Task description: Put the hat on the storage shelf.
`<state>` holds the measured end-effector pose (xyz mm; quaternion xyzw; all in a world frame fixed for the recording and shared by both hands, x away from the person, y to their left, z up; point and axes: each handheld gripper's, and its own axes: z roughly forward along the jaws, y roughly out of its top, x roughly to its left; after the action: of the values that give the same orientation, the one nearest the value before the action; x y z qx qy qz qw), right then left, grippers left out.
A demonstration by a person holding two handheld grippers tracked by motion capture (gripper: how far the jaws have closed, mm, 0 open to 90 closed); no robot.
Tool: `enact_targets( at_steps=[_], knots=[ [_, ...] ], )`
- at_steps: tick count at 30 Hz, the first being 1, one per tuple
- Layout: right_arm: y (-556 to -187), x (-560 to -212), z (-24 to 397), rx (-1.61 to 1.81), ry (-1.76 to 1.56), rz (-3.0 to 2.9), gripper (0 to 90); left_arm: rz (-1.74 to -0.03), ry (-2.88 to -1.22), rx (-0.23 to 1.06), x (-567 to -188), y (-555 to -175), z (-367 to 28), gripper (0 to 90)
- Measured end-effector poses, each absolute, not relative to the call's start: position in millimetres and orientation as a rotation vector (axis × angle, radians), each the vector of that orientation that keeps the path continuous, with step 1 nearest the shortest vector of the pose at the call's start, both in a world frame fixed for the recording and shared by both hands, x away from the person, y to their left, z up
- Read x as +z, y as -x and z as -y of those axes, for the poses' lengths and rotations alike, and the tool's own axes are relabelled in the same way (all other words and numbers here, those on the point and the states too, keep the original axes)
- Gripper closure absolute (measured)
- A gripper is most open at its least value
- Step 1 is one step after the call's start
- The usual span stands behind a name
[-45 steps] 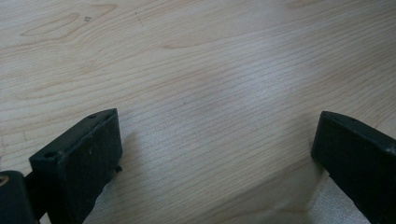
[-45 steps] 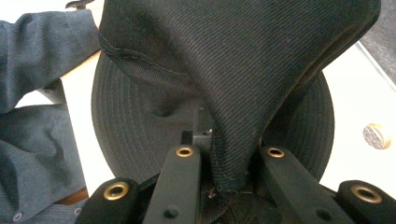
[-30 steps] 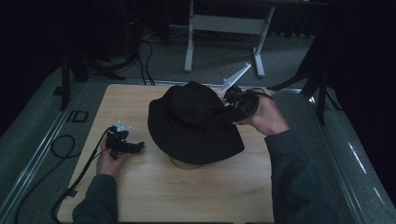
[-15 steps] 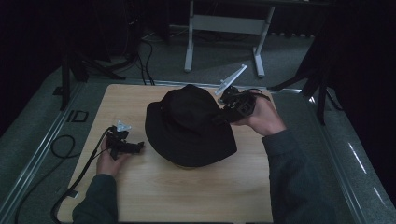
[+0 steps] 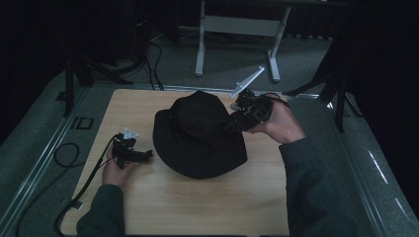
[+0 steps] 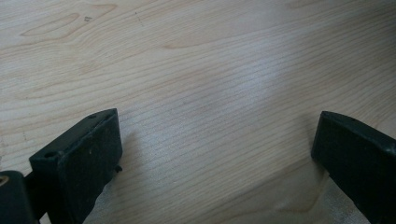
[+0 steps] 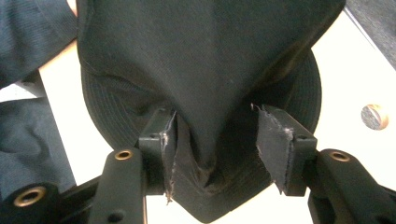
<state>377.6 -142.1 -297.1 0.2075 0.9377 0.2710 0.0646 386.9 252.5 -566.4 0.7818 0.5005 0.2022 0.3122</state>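
Dark surroundings close in on a pale wooden table (image 5: 197, 207), which sits on grey flooring with a white metal stand (image 5: 237, 29) behind it and black cables (image 5: 64, 158) looping along the left side. On the middle of the table lies a black brimmed hat (image 5: 197, 138), its brim spread on the wood toward the person and its crown pulled up toward the far right. The right gripper (image 5: 234, 121), held in the person's right hand (image 5: 276, 123) at the hat's far right edge, points into the crown; a grey plate on it sticks up toward the stand. In the right gripper view the hat (image 7: 205, 70) hangs as a gathered fold between the two black jaws, which stand partly apart; the fabric seems to touch the left jaw, while a gap shows beside the right one, so a firm grip cannot be told. A round metal insert (image 7: 373, 116) shows in the tabletop at the right of that view, and a dark blue sleeve (image 7: 32, 32) at its left. The left gripper (image 5: 141, 157) rests low on the table just left of the hat's brim, held by the left hand (image 5: 116, 170), its cable trailing off the near left. In the left gripper view its jaws are spread wide over bare wood grain (image 6: 210, 93), holding nothing.
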Motion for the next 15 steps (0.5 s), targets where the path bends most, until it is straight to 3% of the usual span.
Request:
enact_targets(
  at_steps=[7, 15],
  knots=[
    [-379.6, -299.5, 155.2, 0.856, -0.703, -2.826, 41.9, -1.321, -2.062, 0.532, -566.4, -386.9, -252.4, 2.0],
    [-377.5, -302.8, 174.5, 0.918, -0.760, -2.755, 28.4, -1.321, -2.063, 0.534, -566.4, -386.9, -252.5, 2.0]
  ],
)
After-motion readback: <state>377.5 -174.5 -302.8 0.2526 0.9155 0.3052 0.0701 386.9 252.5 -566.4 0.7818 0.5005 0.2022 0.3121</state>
